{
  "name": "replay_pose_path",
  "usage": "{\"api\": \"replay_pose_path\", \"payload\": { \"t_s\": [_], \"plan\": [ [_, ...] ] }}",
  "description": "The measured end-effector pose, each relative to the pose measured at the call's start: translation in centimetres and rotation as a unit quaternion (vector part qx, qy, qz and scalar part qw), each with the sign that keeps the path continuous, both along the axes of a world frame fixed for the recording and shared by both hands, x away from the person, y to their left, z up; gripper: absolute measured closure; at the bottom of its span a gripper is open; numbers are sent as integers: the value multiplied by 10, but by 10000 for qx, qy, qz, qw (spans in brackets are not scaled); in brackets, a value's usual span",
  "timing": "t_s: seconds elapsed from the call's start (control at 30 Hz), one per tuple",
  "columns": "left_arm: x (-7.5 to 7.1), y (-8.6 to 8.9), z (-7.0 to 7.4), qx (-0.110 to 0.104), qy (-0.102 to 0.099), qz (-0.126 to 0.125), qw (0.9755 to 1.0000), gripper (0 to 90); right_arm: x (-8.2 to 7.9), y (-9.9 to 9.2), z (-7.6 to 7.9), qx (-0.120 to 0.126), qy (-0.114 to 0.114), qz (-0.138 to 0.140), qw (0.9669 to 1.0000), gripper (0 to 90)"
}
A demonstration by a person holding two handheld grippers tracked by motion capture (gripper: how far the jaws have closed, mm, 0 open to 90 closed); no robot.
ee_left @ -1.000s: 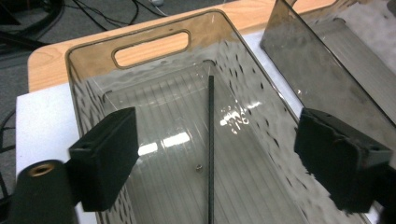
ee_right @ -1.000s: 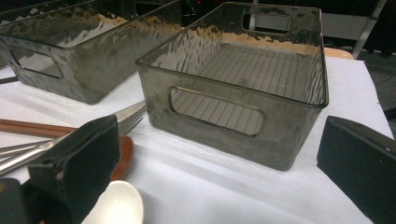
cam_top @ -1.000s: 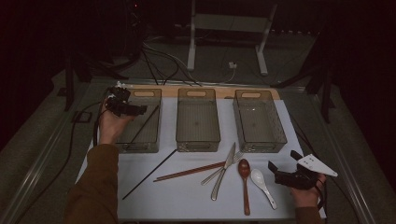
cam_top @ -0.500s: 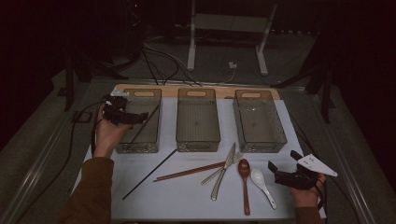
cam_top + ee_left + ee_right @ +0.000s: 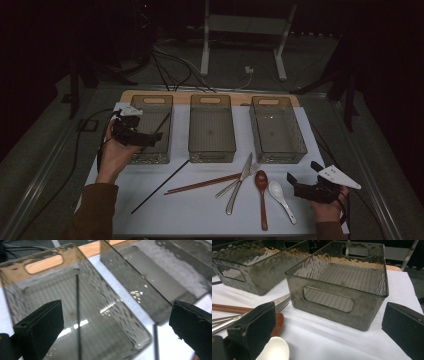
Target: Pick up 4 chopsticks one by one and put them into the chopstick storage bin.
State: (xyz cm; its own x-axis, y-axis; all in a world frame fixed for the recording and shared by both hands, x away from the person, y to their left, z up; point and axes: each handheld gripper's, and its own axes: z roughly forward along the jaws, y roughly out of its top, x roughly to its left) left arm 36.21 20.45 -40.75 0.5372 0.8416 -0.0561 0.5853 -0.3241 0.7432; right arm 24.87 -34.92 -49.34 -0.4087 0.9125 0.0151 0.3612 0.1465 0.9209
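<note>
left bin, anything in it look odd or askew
One black chopstick lies slantwise in the left bin, its end up against the far wall, while its mate still lies on the white cloth. Nothing spilled or damaged.

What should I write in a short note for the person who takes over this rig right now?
Left tool: open, jaws just opened, holds nothing, above the left smoky plastic bin.
Right tool: open, holds nothing, beside the white ceramic spoon.
Done: one thin black chopstick lies in the left bin.
Left: second black chopstick, brown wooden chopsticks, steel knife, fork, wooden spoon, white spoon.
</note>
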Motion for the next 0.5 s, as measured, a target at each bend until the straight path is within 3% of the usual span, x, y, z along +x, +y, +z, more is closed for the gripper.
{"api": "replay_pose_path", "payload": {
  "t_s": [0.5],
  "plan": [
    [-31, -16, -21, 165, 169, -419, 9988, 9, 0, 0, 0, 2, 3, -2, 10000, 0]
  ]
}}
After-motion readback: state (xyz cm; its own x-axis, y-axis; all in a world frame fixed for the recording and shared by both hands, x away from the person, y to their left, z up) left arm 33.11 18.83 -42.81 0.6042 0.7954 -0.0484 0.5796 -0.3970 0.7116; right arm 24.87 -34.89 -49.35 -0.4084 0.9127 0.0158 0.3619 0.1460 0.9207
